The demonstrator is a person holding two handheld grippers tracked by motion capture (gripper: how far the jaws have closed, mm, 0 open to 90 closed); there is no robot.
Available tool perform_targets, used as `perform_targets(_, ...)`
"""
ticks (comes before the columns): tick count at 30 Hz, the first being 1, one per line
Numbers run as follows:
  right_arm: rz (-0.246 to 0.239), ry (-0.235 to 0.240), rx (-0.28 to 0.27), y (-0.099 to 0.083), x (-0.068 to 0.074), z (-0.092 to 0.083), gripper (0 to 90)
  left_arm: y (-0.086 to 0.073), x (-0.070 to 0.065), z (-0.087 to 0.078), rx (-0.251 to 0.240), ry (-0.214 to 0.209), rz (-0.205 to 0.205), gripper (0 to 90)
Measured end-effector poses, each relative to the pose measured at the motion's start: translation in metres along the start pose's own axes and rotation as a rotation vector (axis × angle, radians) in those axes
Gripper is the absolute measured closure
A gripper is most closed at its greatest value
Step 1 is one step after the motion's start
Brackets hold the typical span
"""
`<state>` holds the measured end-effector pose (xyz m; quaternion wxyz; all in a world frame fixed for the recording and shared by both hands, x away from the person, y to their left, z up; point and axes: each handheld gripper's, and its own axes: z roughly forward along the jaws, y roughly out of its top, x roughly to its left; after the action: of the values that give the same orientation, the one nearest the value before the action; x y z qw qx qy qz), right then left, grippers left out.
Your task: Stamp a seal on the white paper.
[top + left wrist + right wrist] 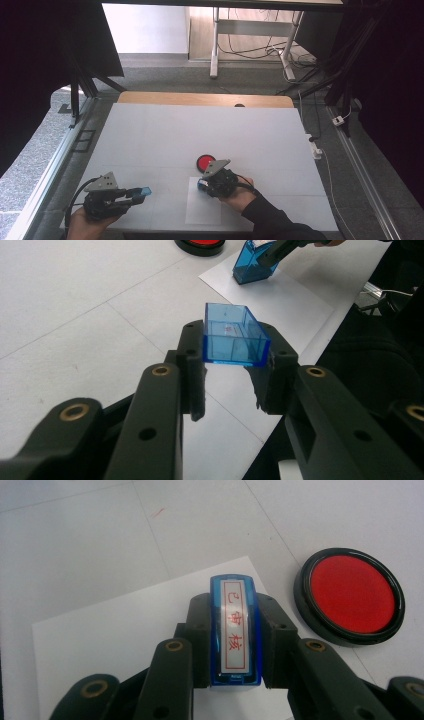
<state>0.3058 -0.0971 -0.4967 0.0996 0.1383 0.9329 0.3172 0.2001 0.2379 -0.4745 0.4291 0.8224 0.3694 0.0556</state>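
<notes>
White table [150, 140], right gripper [235, 645] jaws pinching blue stamp [235, 630], left gripper [235, 370] jaws pinching, seemingly, its cap [234, 335].

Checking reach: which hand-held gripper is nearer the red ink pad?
Right. The right hand-held gripper sits just in front of the red ink pad; the left hand-held gripper is farther off, at its left.

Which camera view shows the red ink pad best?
The right gripper view: the red ink pad lies whole and close, with its black rim clear. The high view shows it small, partly behind the right gripper. The left gripper view catches just its edge.
</notes>
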Motion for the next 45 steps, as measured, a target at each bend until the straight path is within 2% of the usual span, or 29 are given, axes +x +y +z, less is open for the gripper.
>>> perform_targets(4,-0.007,-0.004,0.001,0.0,0.001,0.0,71.0,-0.001,0.0,-0.001,-0.001,0.001,-0.002,68.3)
perform_targets(10,0.077,0.063,-0.035,-0.006,-0.011,0.001,70.9,-0.002,0.0,-0.003,-0.003,0.005,-0.004,68.3)
perform_targets(17,0.125,0.1,-0.055,-0.009,-0.018,0.002,71.0,-0.003,0.0,-0.004,-0.004,0.006,-0.007,68.3)
perform_targets(20,0.114,0.092,-0.046,-0.008,-0.017,0.001,70.9,-0.004,0.0,-0.004,-0.005,0.007,-0.008,68.3)
perform_targets(28,0.033,0.031,-0.03,-0.005,-0.006,0.001,71.0,-0.005,0.0,-0.006,-0.007,0.01,-0.01,68.3)
perform_targets(31,0.04,0.037,-0.033,-0.005,-0.007,0.001,70.9,-0.005,0.0,-0.006,-0.008,0.012,-0.012,68.3)
perform_targets(38,0.124,0.094,-0.052,-0.01,-0.017,0.001,70.9,-0.006,0.001,-0.007,-0.01,0.009,-0.02,68.3)
perform_targets(41,0.114,0.088,-0.053,-0.01,-0.016,0.001,70.9,-0.007,0.001,-0.008,-0.01,0.008,-0.022,68.3)
perform_targets(45,0.074,0.062,-0.048,-0.008,-0.011,0.001,70.8,-0.008,0.002,-0.008,-0.012,0.004,-0.026,68.3)
